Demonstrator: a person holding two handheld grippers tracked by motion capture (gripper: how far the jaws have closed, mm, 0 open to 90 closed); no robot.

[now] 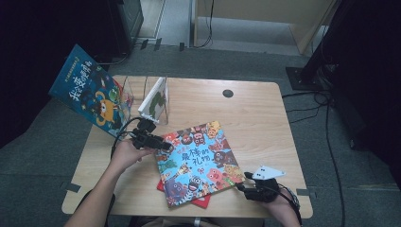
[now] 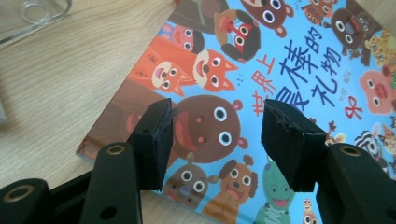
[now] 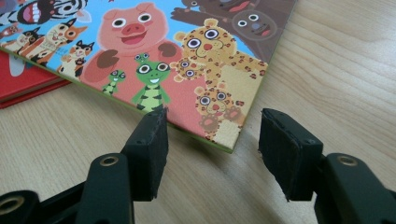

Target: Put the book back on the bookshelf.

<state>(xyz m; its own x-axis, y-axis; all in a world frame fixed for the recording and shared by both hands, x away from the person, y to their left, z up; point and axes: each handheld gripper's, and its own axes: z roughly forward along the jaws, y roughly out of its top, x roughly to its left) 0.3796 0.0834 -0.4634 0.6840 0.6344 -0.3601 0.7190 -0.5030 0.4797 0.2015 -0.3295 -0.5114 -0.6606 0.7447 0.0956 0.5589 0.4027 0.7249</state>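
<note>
We see a light wooden table (image 1: 255,113) with rounded corners and a small dark round hole (image 1: 228,93) near its far edge. Near the front edge lies a colourful picture book (image 1: 198,161) crowded with cartoon animals, resting partly on a red book (image 1: 201,202) that lies flat on the wood. At the far left corner stands a clear plastic book stand (image 1: 142,97).

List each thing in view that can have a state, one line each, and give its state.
animal picture book: closed, flat atop the red book
red book: closed, underneath
blue book: closed, leaning past the table edge
left gripper: open
right gripper: open
</note>
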